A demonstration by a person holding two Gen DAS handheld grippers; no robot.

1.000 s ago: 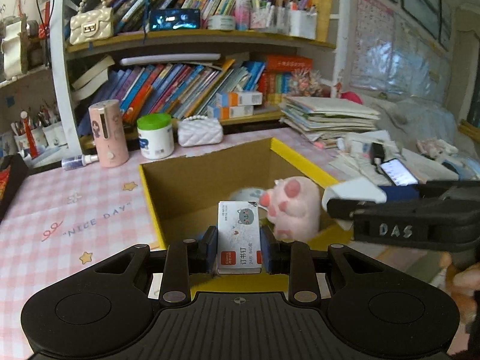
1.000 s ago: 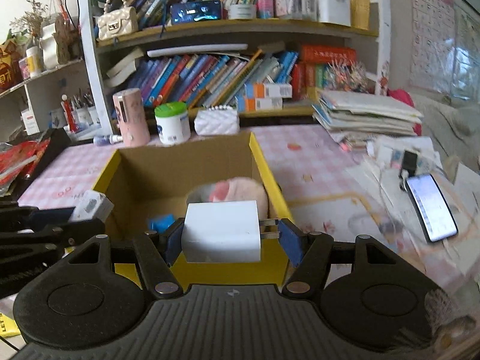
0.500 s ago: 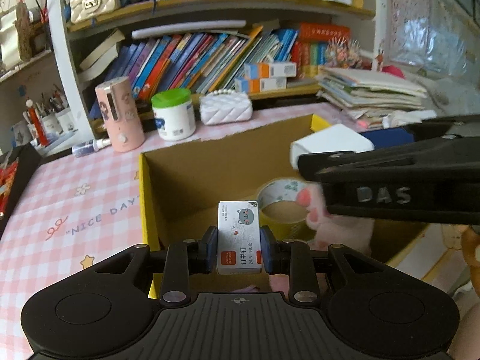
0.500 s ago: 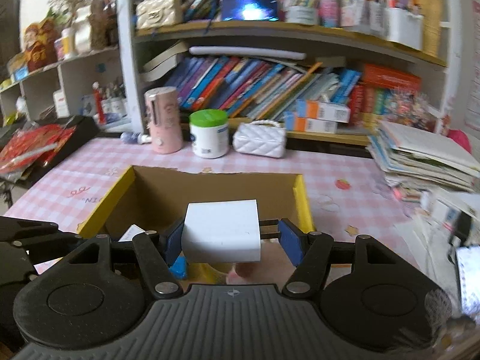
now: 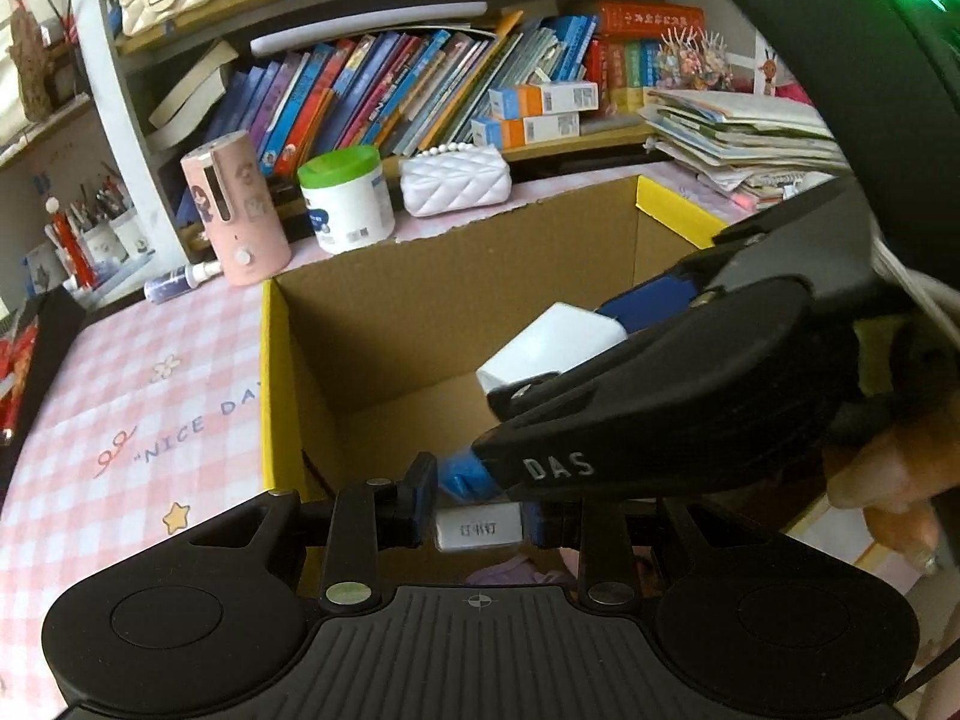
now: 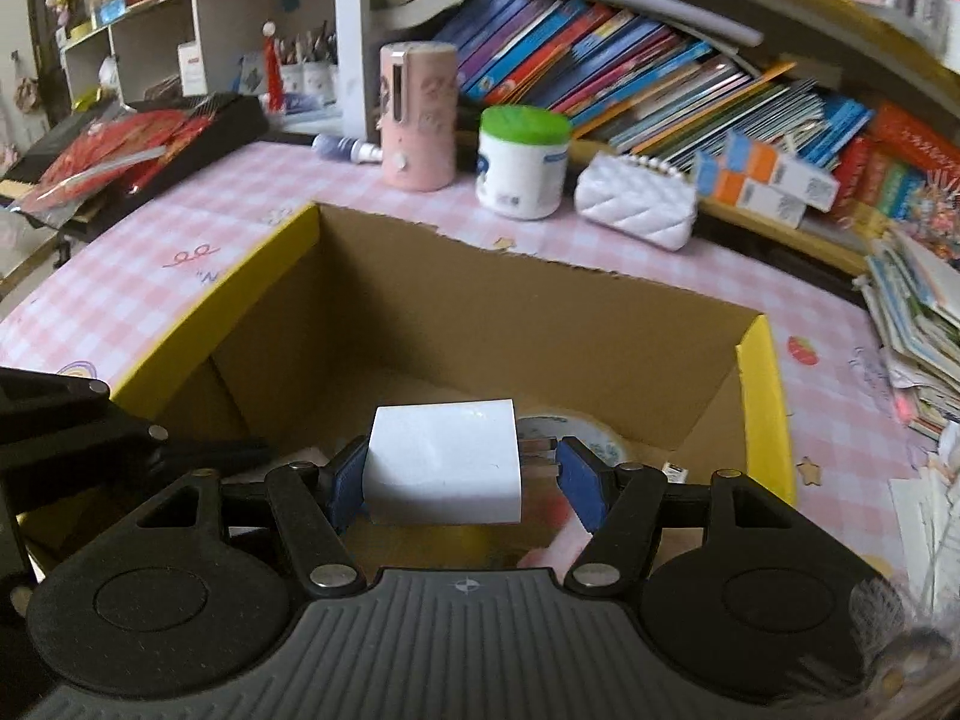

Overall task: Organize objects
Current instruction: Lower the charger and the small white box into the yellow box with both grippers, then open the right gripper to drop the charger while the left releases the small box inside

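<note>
Both claws hung over the open cardboard box (image 6: 528, 312) on the pink checked bench (image 6: 150, 276). The left claw (image 5: 477, 525) was clamped on a small staple box (image 5: 478, 529), low at the box's near edge. The right claw (image 6: 462, 480) gripped a white charger (image 6: 444, 468), its prongs against the right pad, above the box's inside, where a roll of tape (image 6: 576, 432) lay. Behind the box stood a pink cylinder (image 6: 418, 114), a green-lidded jar (image 6: 522, 162) and a white quilted purse (image 6: 636, 204).
</note>
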